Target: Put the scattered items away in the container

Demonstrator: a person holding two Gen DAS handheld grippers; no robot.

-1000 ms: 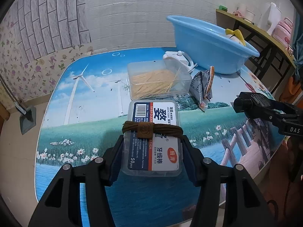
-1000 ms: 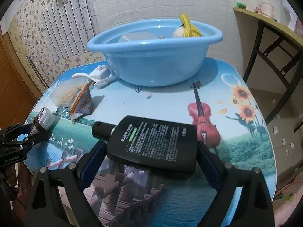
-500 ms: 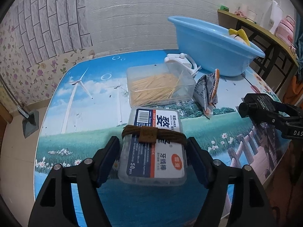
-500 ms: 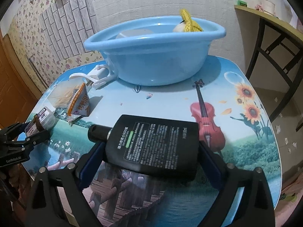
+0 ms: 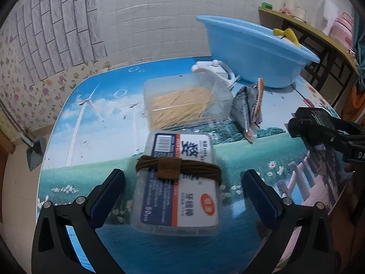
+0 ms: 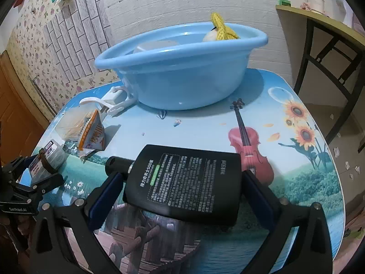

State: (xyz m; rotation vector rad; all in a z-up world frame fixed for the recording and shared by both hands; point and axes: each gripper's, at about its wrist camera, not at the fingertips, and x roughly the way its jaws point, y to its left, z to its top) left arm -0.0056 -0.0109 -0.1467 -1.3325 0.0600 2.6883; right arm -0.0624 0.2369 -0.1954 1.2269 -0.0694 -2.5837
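Observation:
A clear floss-pick box [image 5: 180,182] with a brown hair tie [image 5: 178,171] around it lies on the table between the fingers of my left gripper [image 5: 182,182], which is open with gaps on both sides. My right gripper [image 6: 182,182] straddles a flat black bottle [image 6: 184,180]; its fingers stand slightly apart from the bottle's sides. The blue basin [image 6: 180,68] stands at the table's back and holds a yellow knitted item [image 6: 221,27]. It also shows in the left wrist view [image 5: 255,54].
A clear toothpick box [image 5: 184,100], a snack packet [image 5: 248,107] and a white plastic clip [image 5: 214,68] lie between the floss box and the basin. A dark-framed side table [image 6: 324,41] stands right of the printed table [image 6: 285,159].
My left gripper has opened and let go of the floss-pick box, which now lies loose and slightly tilted. My right gripper's fingers have also spread a little from the black bottle.

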